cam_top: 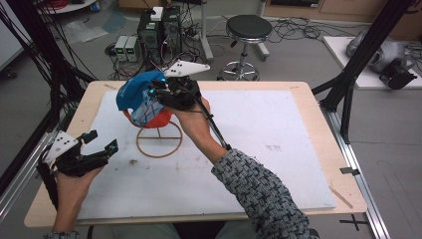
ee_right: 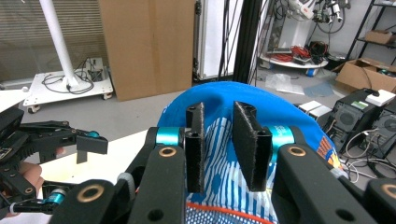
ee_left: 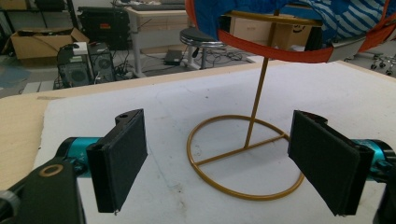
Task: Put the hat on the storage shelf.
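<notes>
A blue cap [cam_top: 135,92] with an orange underside sits on top of a thin gold wire stand [cam_top: 160,141] at the far left of the white mat. My right gripper [cam_top: 153,92] reaches over the cap from the right. In the right gripper view its jaws [ee_right: 219,140] stand a little apart, just above the cap's blue crown [ee_right: 243,95], and nothing is pinched between the pads. My left gripper [cam_top: 103,140] hovers open near the table's left front. In the left gripper view its wide-set pads [ee_left: 222,161] frame the stand's ring base [ee_left: 243,161] and post, with the cap [ee_left: 327,18] overhead.
A white mat [cam_top: 278,129] covers most of the wooden table [cam_top: 318,94]. Black frame posts [cam_top: 348,94] rise at the right edge, and cables hang at the left. A round stool [cam_top: 248,27] and computer boxes [cam_top: 159,30] stand on the floor beyond the table.
</notes>
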`<state>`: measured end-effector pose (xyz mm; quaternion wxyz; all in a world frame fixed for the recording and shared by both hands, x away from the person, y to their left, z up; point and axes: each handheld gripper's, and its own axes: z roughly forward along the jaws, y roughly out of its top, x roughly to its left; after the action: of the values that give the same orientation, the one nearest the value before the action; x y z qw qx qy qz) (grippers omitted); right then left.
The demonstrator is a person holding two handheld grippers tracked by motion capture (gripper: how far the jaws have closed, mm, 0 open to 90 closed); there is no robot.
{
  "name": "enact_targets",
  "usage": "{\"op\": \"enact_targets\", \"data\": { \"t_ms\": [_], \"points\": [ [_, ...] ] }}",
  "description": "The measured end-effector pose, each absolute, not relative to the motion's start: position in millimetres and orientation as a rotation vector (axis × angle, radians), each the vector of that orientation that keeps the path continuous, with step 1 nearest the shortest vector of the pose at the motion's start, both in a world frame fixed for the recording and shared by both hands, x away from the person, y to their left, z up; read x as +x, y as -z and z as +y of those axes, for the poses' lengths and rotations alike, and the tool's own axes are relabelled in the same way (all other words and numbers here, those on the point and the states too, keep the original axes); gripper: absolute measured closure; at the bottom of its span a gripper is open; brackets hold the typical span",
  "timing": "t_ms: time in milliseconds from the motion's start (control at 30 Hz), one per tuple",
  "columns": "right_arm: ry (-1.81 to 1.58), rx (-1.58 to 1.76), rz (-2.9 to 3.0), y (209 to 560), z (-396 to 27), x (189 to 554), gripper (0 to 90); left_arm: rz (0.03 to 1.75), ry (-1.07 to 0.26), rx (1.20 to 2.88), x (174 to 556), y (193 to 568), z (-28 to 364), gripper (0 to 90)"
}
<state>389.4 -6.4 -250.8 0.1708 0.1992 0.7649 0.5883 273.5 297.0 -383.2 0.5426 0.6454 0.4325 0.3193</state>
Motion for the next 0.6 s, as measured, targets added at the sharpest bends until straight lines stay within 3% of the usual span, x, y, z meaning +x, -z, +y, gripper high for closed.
{"op": "enact_targets", "data": {
  "t_ms": [367, 600],
  "points": [
    [-1.678, 0.586, 2.166, 250, -13, 390, 66.6, 1.028, -0.756, 1.533, 274, 383, 297, 19.8],
    [-1.664, 0.627, 2.144, 247, -18, 389, 50.6, 1.028, -0.757, 1.533, 274, 383, 298, 19.8]
  ]
}}
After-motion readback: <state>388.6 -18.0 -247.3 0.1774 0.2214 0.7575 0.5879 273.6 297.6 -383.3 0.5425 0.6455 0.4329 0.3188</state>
